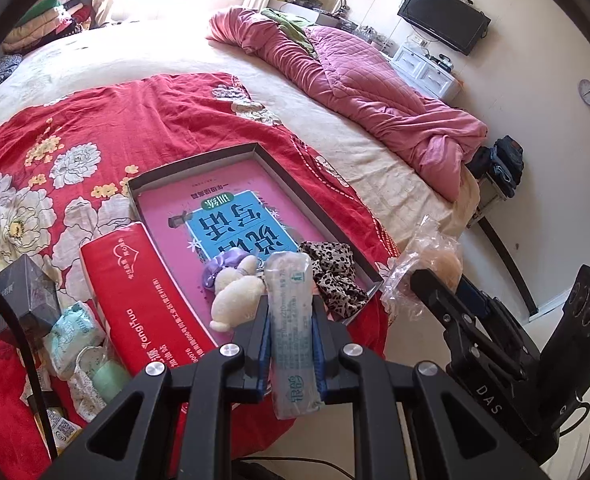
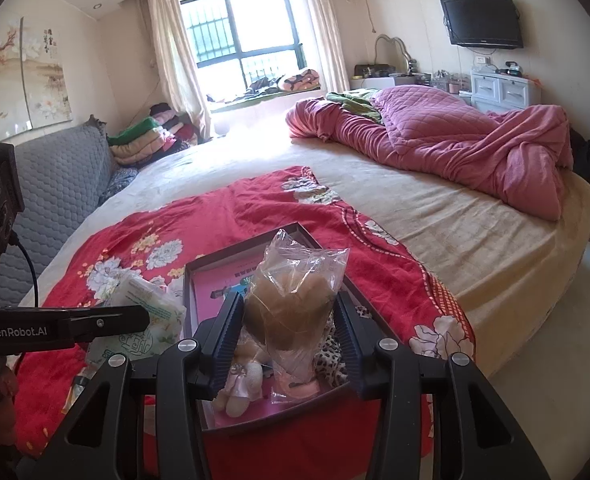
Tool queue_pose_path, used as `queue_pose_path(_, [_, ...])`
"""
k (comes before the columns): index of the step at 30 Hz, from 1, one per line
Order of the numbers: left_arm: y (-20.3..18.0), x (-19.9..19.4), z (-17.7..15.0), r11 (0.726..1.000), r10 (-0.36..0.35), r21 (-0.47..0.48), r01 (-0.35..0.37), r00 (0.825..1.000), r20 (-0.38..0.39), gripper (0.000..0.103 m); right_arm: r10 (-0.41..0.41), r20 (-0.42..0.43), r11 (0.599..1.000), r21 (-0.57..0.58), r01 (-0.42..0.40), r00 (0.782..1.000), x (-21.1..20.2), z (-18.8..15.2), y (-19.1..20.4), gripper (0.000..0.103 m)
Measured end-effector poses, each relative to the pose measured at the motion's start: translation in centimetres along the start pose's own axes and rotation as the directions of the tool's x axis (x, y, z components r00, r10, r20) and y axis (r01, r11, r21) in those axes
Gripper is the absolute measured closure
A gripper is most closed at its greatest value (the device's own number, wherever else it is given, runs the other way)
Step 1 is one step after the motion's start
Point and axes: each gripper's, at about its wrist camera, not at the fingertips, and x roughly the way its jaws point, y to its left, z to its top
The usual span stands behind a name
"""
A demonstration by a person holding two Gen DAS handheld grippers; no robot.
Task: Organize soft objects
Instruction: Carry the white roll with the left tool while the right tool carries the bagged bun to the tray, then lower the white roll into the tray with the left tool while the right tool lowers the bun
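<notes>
A shallow box [image 1: 315, 208] with a pink and blue base lies on the red floral cloth [image 1: 107, 120]. In it lie a white plush rabbit [image 1: 235, 292] and a leopard-print scrunchie [image 1: 335, 276]. My left gripper [image 1: 291, 320] is shut on a pale tissue pack [image 1: 293, 332], held above the box's near edge. My right gripper [image 2: 291, 324] is shut on a clear bag with a tan plush [image 2: 291, 300], held over the box [image 2: 193, 292]. The bag also shows in the left wrist view [image 1: 431, 264]. The rabbit [image 2: 243, 384] and scrunchie [image 2: 335, 356] show below it.
A red tissue box [image 1: 147, 300], a dark small box [image 1: 27, 296], mint tissue packs [image 1: 75, 332] and a green bottle [image 1: 109, 380] lie left of the box. A pink quilt [image 2: 455, 144] is heaped at the far right of the bed. A grey sofa [image 2: 55, 200] stands left.
</notes>
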Motion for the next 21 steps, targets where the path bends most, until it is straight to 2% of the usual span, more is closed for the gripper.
queue_pose_path(11, [-1.1, 4.2, 0.3, 0.999, -0.032, 0.027, 0.034, 0.997, -0.070, 0.085, -0.028, -0.036, 0.999, 0.029, 0.029, 0.999, 1.9, -0.9, -2.0, 0.056])
queue_pose_path(21, [-1.1, 7.5, 0.6, 0.998, -0.068, 0.003, 0.069, 0.990, -0.122, 0.085, -0.046, -0.062, 0.997, 0.052, 0.049, 0.997, 3.4, -1.6, -3.4, 0.056])
